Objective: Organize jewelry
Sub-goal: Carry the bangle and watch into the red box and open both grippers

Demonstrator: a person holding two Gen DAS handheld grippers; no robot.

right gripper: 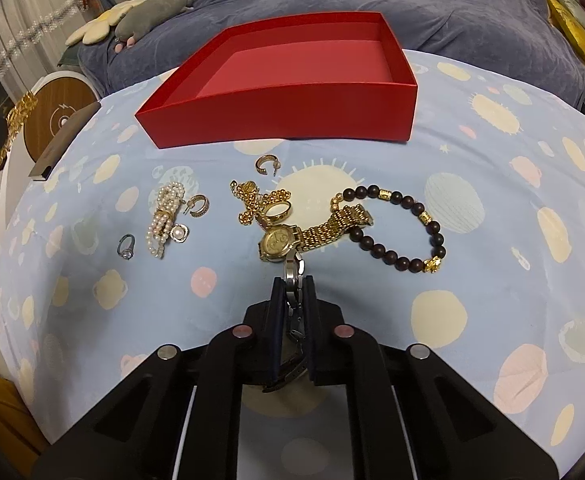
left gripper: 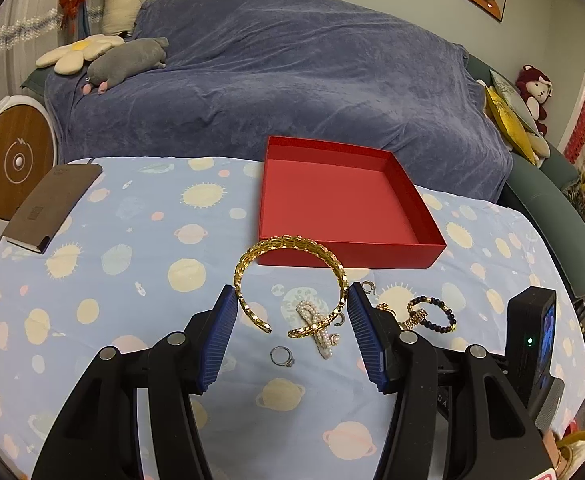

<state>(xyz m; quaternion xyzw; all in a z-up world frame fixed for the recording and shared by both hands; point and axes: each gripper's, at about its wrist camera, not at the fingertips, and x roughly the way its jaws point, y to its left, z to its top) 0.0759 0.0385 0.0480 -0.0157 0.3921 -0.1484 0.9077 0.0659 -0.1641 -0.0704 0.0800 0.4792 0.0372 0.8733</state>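
Both tongs are loaded for transfer: the left tongs (left gripper: 292, 308) grip a gold cuff bracelet (left gripper: 290, 248) just before the empty red box (left gripper: 388, 254); the right tongs (right gripper: 292, 292) clamp a silver watch band (right gripper: 293, 276). Next, each load goes over the box's near wall, then release.

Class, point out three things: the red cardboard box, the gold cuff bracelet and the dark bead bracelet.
Red cardboard box (right gripper: 292, 110): right wrist view, near outer wall.
Gold cuff bracelet (left gripper: 288, 242): left wrist view, top of arc.
Dark bead bracelet (right gripper: 406, 202): right wrist view, upper beads.
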